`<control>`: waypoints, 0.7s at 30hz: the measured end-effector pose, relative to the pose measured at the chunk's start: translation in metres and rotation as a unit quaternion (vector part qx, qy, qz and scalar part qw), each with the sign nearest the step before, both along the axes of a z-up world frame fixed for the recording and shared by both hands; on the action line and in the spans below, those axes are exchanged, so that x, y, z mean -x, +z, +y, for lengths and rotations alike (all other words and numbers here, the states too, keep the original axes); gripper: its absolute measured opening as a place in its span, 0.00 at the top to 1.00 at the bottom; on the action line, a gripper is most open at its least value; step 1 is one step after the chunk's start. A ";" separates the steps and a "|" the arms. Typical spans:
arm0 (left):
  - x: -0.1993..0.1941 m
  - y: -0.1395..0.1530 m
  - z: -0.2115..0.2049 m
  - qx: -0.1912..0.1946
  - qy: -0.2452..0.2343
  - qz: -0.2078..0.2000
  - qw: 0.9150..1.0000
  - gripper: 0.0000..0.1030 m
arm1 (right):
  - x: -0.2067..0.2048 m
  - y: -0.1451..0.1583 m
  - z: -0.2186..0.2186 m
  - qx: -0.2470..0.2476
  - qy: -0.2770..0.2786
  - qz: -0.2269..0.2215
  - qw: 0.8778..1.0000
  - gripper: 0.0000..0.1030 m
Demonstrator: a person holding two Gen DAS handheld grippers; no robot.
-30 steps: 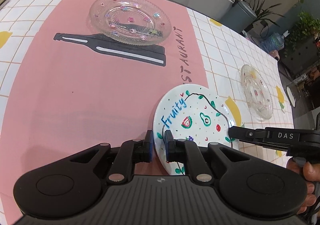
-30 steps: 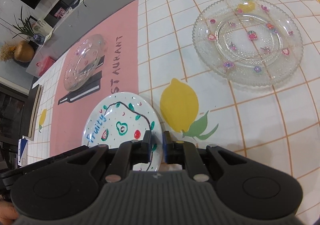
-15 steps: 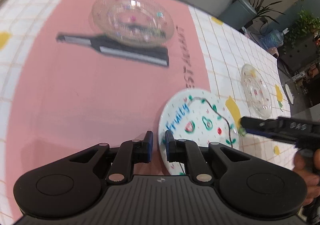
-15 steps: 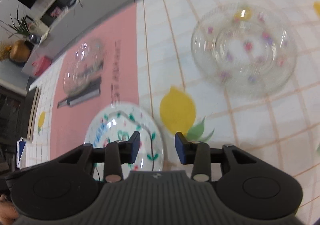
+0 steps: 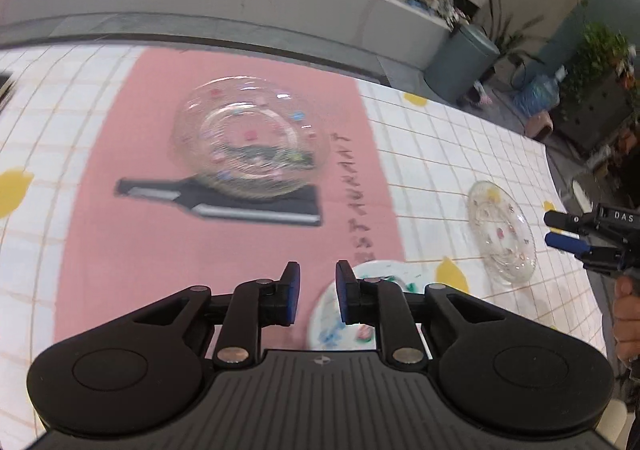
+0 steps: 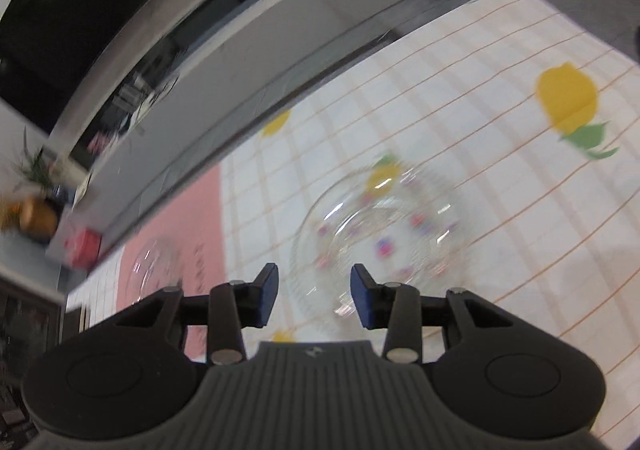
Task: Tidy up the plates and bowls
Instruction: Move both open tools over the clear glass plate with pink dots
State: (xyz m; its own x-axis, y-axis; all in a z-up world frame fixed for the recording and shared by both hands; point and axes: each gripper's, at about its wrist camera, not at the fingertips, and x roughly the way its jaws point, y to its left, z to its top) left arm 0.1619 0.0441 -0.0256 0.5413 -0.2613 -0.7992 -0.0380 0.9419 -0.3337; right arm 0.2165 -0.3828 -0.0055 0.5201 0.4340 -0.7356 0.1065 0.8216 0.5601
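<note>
Left gripper [image 5: 316, 296] jaws opening, nothing between; fruit-print white plate [image 5: 340, 314] lies flat on tablecloth [image 5: 440, 138] beneath right finger, likely released. Right gripper [image 6: 314, 300] jaws apart, empty, aimed at clear glass plate [image 6: 384, 238], probably next pick. Second glass plate [image 5: 250, 136] sits on pink panel.

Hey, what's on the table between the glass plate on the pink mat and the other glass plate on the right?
Left wrist view: only the cloth's lettering between glass plates and.
</note>
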 end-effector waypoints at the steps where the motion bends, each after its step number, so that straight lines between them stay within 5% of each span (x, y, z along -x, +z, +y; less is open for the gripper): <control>1: -0.007 0.003 -0.010 -0.006 -0.008 0.002 1.000 0.71 | -0.002 -0.001 -0.007 -0.001 -0.009 0.001 1.000 0.61; 4: -0.031 0.016 -0.042 -0.018 -0.035 0.000 0.999 0.53 | -0.008 -0.005 -0.024 0.008 -0.034 0.008 0.999 0.59; 9: -0.071 0.017 -0.102 -0.032 -0.080 0.011 0.996 0.51 | -0.014 -0.012 -0.036 0.014 -0.050 0.016 0.999 0.59; 17: -0.113 -0.028 -0.140 0.043 -0.025 0.063 0.997 0.50 | -0.025 -0.041 -0.049 0.003 -0.069 0.043 0.997 0.59; 21: -0.118 -0.039 -0.148 0.039 -0.014 0.071 0.997 0.50 | -0.028 -0.051 -0.046 -0.005 -0.065 0.052 0.997 0.59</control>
